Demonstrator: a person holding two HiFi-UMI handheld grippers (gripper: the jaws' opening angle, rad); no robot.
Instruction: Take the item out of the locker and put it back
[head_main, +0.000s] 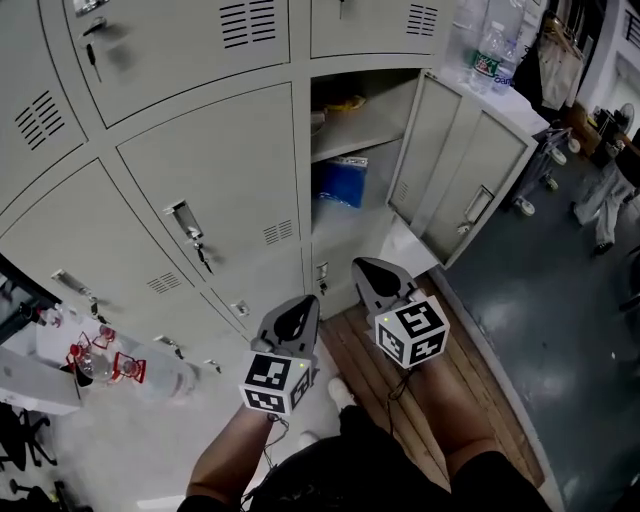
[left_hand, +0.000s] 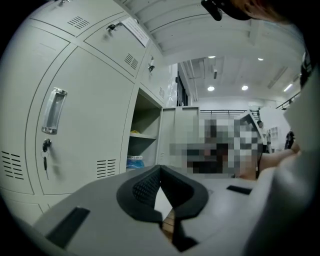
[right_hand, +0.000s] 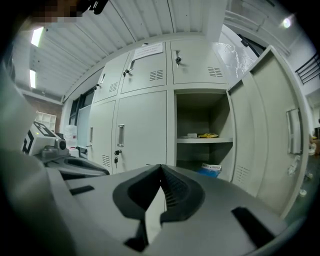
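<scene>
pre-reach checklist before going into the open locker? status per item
1. Locker door open: ok, swung wide to the right.
2. Item in sight: ok, blue package under the shelf, yellow item on it.
3. Which of the two to take: cannot tell.
4. Left gripper free: ok, jaws together, nothing between them.
5. Right gripper ready to grasp: not ok, jaws together and empty; must open first.
6. Way into the opening: ok, nothing seen between the grippers and the compartment.
</scene>
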